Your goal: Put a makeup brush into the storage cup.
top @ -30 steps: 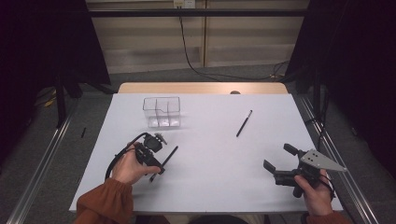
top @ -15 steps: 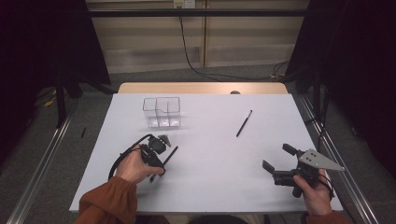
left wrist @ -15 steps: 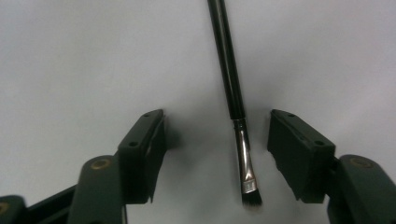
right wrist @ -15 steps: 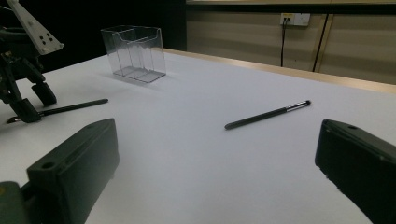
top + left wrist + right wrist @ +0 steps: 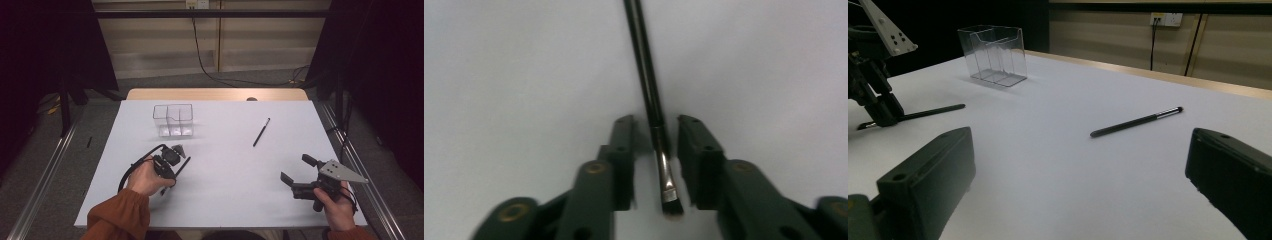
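Note:
A thin black makeup brush (image 5: pixel 646 65) lies on the white table, its metal ferrule and bristle tip (image 5: pixel 669 192) between the jaws of my left gripper (image 5: pixel 656 121). Those jaws have just been closing on it, and a narrow gap still shows on each side of the brush. In the high view the left gripper (image 5: pixel 171 166) points down over the brush (image 5: pixel 183 164) at the front left. At the front right my right gripper (image 5: pixel 296 168) rests low with its jaws wide apart and nothing between them (image 5: pixel 1083 150). A second black pen-like stick (image 5: pixel 261 132) (image 5: pixel 1135 121) lies ahead of it.
A clear plastic box with compartments (image 5: pixel 173 120) (image 5: pixel 993 52) stands at the back left of the white table sheet (image 5: pixel 225 200). A wooden edge (image 5: pixel 215 94) runs along the far side. Dark curtains flank the table.
The left gripper's jaws have drawn in around the brush's tip end. The left hand has shifted only slightly. The right gripper has kept still.

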`<state>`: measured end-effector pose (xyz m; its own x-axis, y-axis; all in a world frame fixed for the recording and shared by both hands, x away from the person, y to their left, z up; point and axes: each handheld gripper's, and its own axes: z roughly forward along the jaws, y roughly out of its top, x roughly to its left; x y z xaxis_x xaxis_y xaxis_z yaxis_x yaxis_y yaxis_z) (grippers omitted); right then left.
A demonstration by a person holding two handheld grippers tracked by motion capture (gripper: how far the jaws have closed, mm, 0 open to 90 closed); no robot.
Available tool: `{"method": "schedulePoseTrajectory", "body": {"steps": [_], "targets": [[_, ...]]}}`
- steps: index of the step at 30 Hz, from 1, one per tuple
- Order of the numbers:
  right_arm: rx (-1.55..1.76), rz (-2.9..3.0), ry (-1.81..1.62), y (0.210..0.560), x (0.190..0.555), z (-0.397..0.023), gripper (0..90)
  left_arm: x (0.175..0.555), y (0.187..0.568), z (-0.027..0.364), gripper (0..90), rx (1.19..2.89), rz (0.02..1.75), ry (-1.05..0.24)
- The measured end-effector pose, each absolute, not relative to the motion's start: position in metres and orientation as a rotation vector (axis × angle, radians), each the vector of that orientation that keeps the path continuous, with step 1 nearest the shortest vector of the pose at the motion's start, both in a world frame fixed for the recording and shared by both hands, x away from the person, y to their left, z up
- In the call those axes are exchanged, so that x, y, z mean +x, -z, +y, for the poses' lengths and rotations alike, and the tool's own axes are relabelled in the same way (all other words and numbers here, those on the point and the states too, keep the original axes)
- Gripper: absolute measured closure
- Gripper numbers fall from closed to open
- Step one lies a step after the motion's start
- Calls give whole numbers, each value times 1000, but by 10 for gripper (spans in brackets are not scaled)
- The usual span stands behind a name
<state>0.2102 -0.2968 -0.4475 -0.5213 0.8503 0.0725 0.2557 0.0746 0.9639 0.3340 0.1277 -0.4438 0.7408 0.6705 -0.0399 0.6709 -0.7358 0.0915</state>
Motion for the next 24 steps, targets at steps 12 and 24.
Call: {"method": "schedulePoseTrajectory", "body": {"steps": [12,24], "targets": [[1094,1834,-1467,447,210,-297,0,340,443,137,844,2807,1078,44],[1096,1831,-1467,447,210,-298,0,342,439,155,845,2687,1098,94]]}}
